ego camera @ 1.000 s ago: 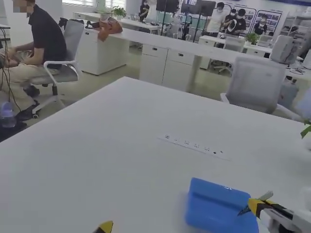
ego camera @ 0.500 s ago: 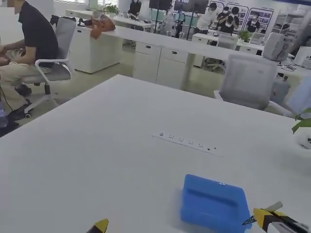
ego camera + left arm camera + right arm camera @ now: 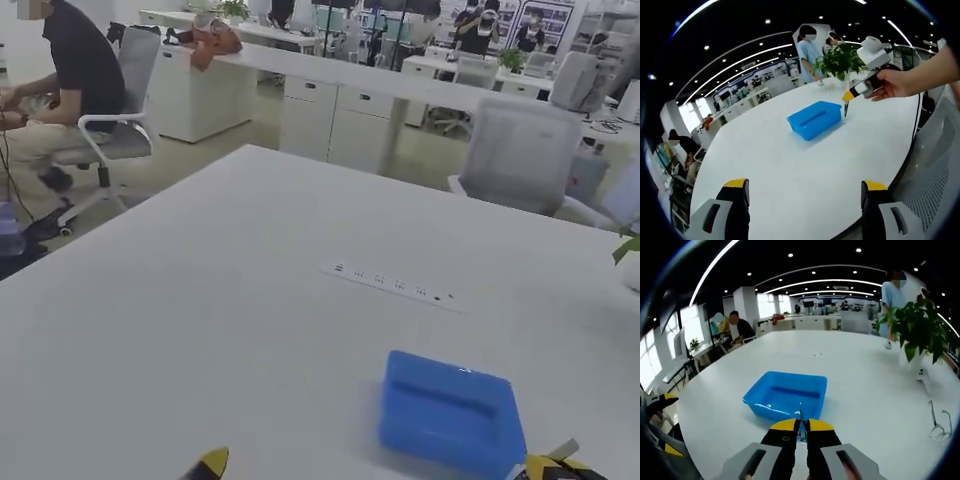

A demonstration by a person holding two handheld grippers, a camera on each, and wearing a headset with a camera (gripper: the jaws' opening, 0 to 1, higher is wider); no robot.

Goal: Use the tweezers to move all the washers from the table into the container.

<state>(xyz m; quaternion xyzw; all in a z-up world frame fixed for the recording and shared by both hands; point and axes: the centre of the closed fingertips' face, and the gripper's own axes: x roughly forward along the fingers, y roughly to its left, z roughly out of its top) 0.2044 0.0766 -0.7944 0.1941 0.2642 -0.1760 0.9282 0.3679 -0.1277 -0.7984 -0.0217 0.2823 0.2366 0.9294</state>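
The blue container (image 3: 452, 415) lies on the white table (image 3: 230, 300) a little right of centre. My right gripper (image 3: 801, 425) is shut on thin metal tweezers (image 3: 800, 414), whose tip points at the near wall of the container (image 3: 787, 395). In the left gripper view a hand holds that right gripper (image 3: 852, 92) just right of the container (image 3: 815, 119), tweezers (image 3: 845, 107) pointing down at the table. My left gripper (image 3: 804, 187) stands open and holds nothing, well back from the container. One yellow fingertip (image 3: 212, 463) of it pokes in at the bottom edge.
A power strip (image 3: 395, 283) is set into the table beyond the container. A potted plant (image 3: 917, 330) and a small wire object (image 3: 939, 422) are on the right part of the table. Office chairs (image 3: 520, 155), desks and seated and standing people lie beyond the far edge.
The head camera has shifted a little. My right gripper with the tweezers has dropped toward the bottom edge of the head view, away from the container. The left fingertip has barely moved.
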